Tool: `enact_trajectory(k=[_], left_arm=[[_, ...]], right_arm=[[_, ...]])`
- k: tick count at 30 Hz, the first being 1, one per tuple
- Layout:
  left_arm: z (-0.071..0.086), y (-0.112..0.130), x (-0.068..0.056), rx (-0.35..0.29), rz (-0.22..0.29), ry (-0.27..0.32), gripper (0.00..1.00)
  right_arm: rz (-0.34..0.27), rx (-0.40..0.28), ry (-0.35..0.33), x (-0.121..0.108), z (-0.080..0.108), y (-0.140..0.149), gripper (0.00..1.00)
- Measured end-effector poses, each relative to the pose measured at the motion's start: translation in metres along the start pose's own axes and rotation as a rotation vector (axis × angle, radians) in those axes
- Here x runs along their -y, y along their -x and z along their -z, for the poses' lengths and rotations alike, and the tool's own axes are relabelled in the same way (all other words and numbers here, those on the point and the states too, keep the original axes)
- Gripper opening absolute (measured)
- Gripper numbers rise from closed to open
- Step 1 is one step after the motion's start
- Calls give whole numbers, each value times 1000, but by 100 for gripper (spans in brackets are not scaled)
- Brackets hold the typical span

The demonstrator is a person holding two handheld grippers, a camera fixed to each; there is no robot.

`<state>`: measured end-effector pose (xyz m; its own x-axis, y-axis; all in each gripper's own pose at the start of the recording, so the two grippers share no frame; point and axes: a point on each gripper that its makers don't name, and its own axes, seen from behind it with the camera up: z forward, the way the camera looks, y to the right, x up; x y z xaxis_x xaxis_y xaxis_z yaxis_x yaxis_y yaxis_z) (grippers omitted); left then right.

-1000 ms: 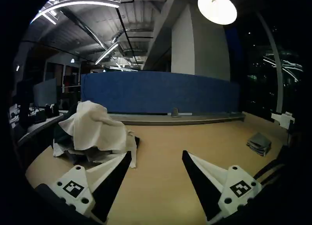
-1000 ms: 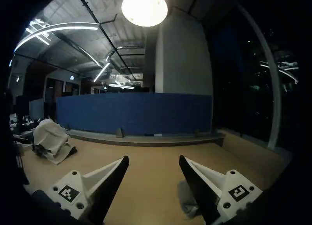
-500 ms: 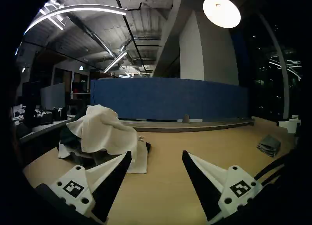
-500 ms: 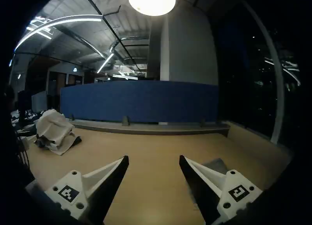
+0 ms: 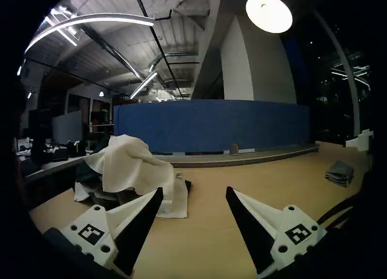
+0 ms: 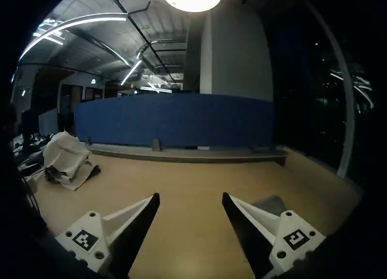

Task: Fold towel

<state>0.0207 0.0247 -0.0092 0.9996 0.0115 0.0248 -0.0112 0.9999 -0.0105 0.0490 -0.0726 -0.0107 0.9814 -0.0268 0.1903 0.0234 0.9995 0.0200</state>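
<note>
Towel pile (image 5: 130,172) lying heaped on table (image 5: 213,240), just ahead-left of left gripper (image 5: 193,189) jaws. Left jaws standing wide, gripping nothing. Right gripper (image 6: 190,195) jaws gaping wide, empty; grey folded cloth (image 6: 268,201) sitting just beyond them.

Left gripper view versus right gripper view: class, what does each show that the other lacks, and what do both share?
Left gripper view: its own open left gripper, and a small white object at the table's far right. Right gripper view: its own open right gripper. Shared: the wooden table, blue partition, round lamp, the white towel pile (close in the left gripper view, far left in the right) and probably one folded grey cloth, far right in the left gripper view, just behind a finger in the right gripper view.
</note>
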Motion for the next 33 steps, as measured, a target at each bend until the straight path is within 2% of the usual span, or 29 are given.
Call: enact_trajectory(k=[9,14,23,33], left_arm=[[-6,7,18,-23,3,-16,97],[-5,6,20,-49,-11,-18,97],[-5,7,24,-81,-12,-23,97],[-7,17,31,-57,13,-28,97]], right_arm=[[-2,33,18,-3,-6,15,100],[-14,46,33,-8,-7,20,100],[0,61,37,-5,-9,24,100],[-6,63,28,0,-8,26,100]])
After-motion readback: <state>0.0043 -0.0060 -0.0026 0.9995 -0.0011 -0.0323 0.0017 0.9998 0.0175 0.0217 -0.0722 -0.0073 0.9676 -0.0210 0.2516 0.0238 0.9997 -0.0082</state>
